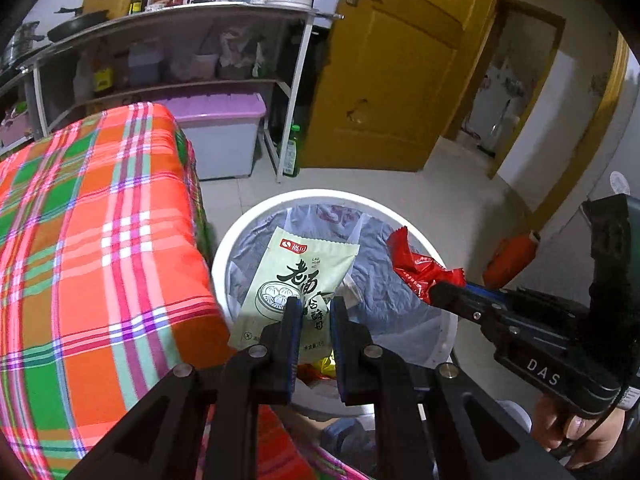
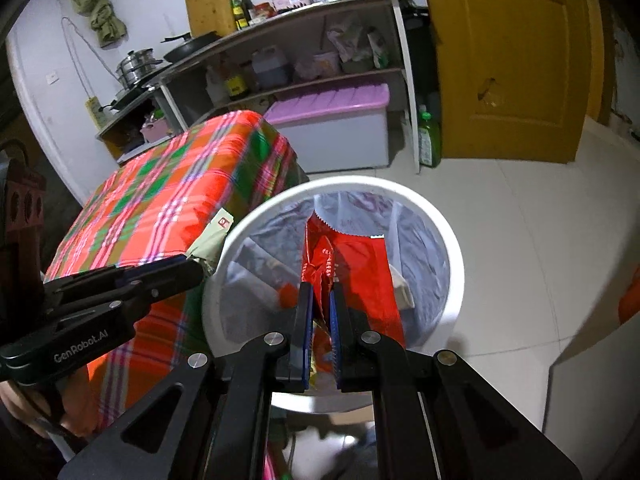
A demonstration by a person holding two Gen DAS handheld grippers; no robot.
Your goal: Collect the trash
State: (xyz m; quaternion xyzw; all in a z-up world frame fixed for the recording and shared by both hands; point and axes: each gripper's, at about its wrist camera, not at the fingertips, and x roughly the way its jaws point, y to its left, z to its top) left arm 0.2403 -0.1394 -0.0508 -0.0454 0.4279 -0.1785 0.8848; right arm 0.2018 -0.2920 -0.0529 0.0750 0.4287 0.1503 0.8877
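Kitchen shelving (image 1: 172, 52) and a yellow door (image 1: 400, 80) fill the background, over pale floor tiles. At far left I see the plaid-covered table (image 1: 92, 240), its right edge just beside the white bin (image 1: 236, 236), which has a grey liner. My left gripper (image 1: 316, 312) is clamped on a pale green food packet (image 1: 296, 268) held over the bin's near-left rim. To its right, my right gripper (image 2: 320, 292) is pinched on a crumpled red wrapper (image 2: 352, 256), hanging above the bin's open mouth.
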